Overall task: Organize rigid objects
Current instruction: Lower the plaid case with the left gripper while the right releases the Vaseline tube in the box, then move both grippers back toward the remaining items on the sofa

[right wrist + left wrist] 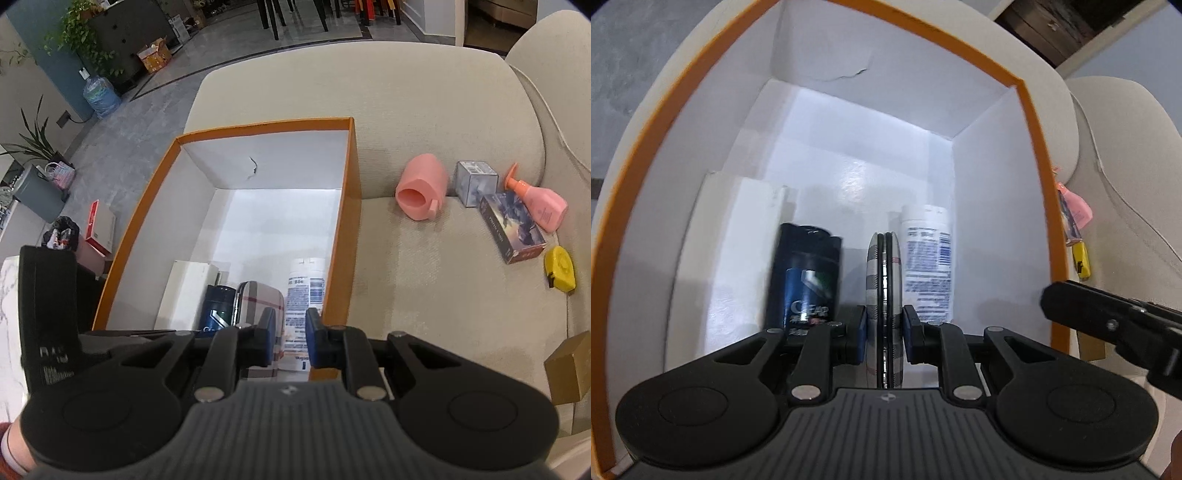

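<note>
Two grippers are in my hands, both tilted down toward the orange-rimmed box point(352, 206) that sits on the beige sofa cushion point(424, 110). My left gripper point(884, 328) is nearly closed, its pads pressing on either side of a thin round plaid-patterned case point(884, 288), which stands on edge at the lower middle of the left wrist frame, low inside the box. Whether the case touches the box floor I cannot tell. Just left of it stands a dark blue bottle point(807, 273), and just right of it lies a white bottle with blue print point(929, 258), close against the right inner wall. A white carton point(738, 221) stands further left along the box wall.

My right gripper point(291, 343) hangs at the lower middle of its own frame, over the near right corner of the box. Its jaws are drawn almost together with nothing between them; the white bottle is visible through the narrow gap, lying below.

Out on the cushion, at the right of the right wrist frame, lie a pink cup point(421, 190) on its side, a small grey box point(474, 182), a pink pump bottle point(537, 201), a flat printed box point(511, 229) and a yellow tape measure point(559, 273). A gold-coloured box point(569, 369) sits at the lower right edge.
</note>
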The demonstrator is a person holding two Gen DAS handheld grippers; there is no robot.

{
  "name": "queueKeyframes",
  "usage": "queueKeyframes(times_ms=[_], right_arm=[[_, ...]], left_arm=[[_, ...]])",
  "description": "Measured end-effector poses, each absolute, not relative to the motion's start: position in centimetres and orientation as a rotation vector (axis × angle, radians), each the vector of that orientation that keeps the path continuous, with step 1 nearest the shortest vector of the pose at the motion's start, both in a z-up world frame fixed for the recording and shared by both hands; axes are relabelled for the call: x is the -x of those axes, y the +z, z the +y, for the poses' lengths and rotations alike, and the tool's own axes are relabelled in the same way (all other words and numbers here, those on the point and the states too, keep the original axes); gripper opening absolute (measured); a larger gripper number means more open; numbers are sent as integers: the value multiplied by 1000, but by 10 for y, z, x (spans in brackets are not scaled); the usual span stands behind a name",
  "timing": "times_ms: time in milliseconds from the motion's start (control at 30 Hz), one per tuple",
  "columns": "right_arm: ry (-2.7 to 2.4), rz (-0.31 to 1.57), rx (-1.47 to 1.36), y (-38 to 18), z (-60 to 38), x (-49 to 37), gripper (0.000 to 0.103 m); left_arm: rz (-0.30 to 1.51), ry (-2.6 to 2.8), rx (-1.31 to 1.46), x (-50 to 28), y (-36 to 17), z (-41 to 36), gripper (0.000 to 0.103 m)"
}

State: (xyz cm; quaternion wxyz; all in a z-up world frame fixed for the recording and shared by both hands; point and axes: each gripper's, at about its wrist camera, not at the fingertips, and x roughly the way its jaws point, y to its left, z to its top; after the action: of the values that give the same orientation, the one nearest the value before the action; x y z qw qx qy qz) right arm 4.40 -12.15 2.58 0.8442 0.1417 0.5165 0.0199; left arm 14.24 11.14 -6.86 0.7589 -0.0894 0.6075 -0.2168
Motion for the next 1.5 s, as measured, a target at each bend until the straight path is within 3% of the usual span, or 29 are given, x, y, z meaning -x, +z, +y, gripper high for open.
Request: queueKeyframes(times_ms=[267, 400, 700, 833, 1000, 1500], right_arm=[[58, 1065, -344, 31, -131, -37, 18], [50, 1036, -363, 38, -144, -29, 26], [-61, 985, -426, 46, -202, -3, 35], [-189, 986, -463, 39, -245, 14, 50], [-411, 1034, -569, 14, -303, 39, 61], [-783, 1078, -933, -50, -386, 82, 72]], left_arm=[[1220, -402, 52, -133, -36, 109, 29], [1132, -408, -13, -122, -12, 93, 29], [1022, -638, -54, -93, 32, 20, 29], [1010, -697, -75, -88, 34, -15, 30], [1005, -747, -117, -81, 25, -55, 36], [1044, -824, -235, -77, -10, -135, 42]])
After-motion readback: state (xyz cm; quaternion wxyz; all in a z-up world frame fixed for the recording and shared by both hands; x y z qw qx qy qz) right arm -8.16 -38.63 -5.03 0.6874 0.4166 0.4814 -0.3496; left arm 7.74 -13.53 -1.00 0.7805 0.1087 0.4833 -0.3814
